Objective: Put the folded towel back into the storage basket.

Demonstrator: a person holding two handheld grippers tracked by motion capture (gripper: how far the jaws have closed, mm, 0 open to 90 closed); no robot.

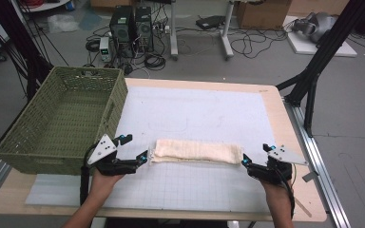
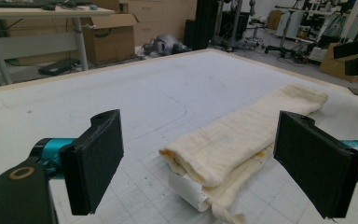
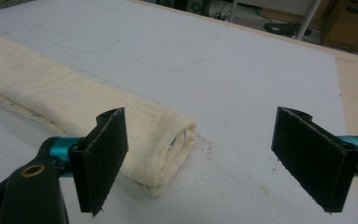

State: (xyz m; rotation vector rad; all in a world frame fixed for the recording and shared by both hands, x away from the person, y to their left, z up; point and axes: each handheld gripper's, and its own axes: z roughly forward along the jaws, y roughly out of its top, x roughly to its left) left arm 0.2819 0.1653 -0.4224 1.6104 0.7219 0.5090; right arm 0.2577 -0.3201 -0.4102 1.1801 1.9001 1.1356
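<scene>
A cream towel (image 1: 197, 151), folded into a long strip, lies across the white mat (image 1: 195, 114) near the table's front. My left gripper (image 1: 137, 147) stands open at the towel's left end, just short of it. In the left gripper view the towel (image 2: 242, 135) lies ahead between the two wide-apart black pads (image 2: 95, 158), untouched. My right gripper (image 1: 255, 153) is open at the towel's right end. In the right gripper view the towel's rolled end (image 3: 163, 140) sits by the left pad (image 3: 100, 158), and bare mat lies between the jaws.
A green woven basket (image 1: 62, 118) stands at the table's left, close behind my left hand. The wooden table edge (image 1: 290, 142) runs along the right. Computers and cables (image 1: 133, 33) lie on the floor beyond the table.
</scene>
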